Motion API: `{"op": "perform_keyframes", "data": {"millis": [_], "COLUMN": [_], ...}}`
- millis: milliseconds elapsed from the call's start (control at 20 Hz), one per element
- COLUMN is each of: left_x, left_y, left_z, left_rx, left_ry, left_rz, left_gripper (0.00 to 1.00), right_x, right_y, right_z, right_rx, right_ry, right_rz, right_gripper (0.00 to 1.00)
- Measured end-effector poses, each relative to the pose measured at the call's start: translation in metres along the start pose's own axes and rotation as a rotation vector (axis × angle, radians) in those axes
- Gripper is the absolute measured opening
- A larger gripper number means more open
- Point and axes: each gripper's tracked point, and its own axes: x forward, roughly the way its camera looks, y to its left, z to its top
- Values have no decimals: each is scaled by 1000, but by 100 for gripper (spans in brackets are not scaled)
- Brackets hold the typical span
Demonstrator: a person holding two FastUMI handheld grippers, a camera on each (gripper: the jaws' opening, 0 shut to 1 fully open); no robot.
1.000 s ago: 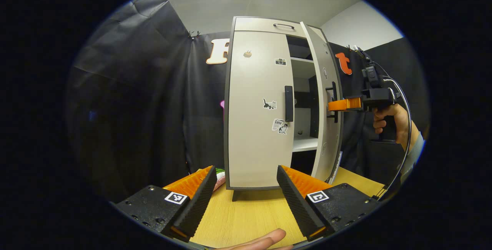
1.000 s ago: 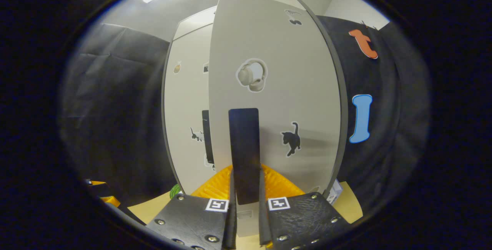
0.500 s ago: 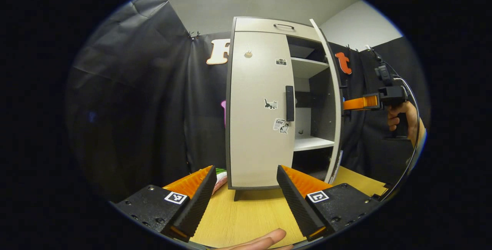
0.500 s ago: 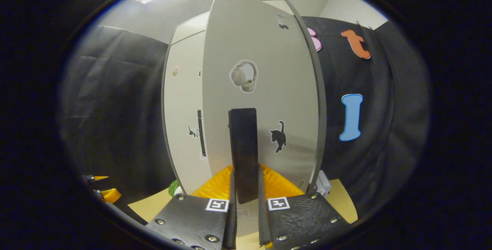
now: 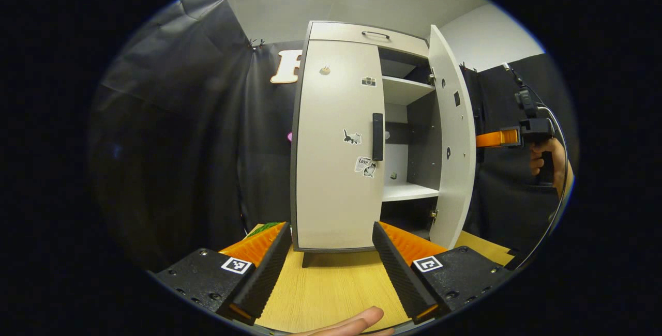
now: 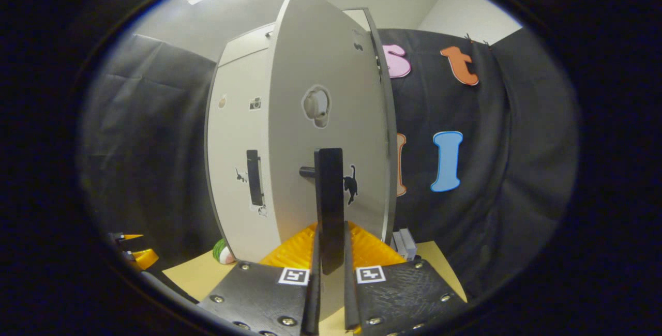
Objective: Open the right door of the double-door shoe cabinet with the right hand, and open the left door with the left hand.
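Left gripper view: the shoe cabinet (image 5: 336,144) stands on the bench (image 5: 336,289), toward its far edge. Its right door (image 5: 455,139) now swings well past square to the cabinet front, its inner face turned this way; a second ago it was only part open, and half a second ago edge-on. The shelves (image 5: 406,191) inside are exposed. The left door (image 5: 336,144) is shut, its dark handle (image 5: 377,136) untouched. The left gripper (image 5: 331,269) hangs low over the bench's near edge, fingers spread wide and holding nothing, well apart from the cabinet. Farther off, beyond the open door, a hand (image 5: 548,163) holds the right gripper (image 5: 491,138).

Right gripper view: the right gripper (image 6: 329,274) has its fingers closed tight on the right door's handle (image 6: 330,207), which stands upright between them. The door's outer face (image 6: 331,134) looks narrower than before, showing it has swung further. The left door's handle (image 6: 253,177) shows beyond.

Judgement: the first half of the task looks nearly or fully done; next the left gripper must reach forward to the left handle, while the right lets go
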Motion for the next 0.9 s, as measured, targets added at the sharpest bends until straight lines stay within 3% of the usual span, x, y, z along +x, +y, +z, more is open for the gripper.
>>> {"op": "perform_keyframes", "data": {"millis": [400,750,800,850,900], "left_x": [6,2,2,2,1], "left_y": [4,-14,-17,-20,-22], "left_z": [-19,-21,-19,-20,-20], "left_rx": [-16,13,17,17,15], "left_ry": [44,41,35,35,36], "left_rz": [16,-27,-31,-38,-42], "left_gripper": [98,98,98,98,98], "right_x": [-4,7,25,-3,1], "right_y": [-13,-52,-63,-70,-70], "right_z": [1,-5,-8,4,0], "right_rx": [33,33,51,50,62], "right_ry": [-15,-44,-48,-59,-50], "right_rz": [-41,-177,-205,-242,-213], "right_gripper": [18,18,10,1,1]}}
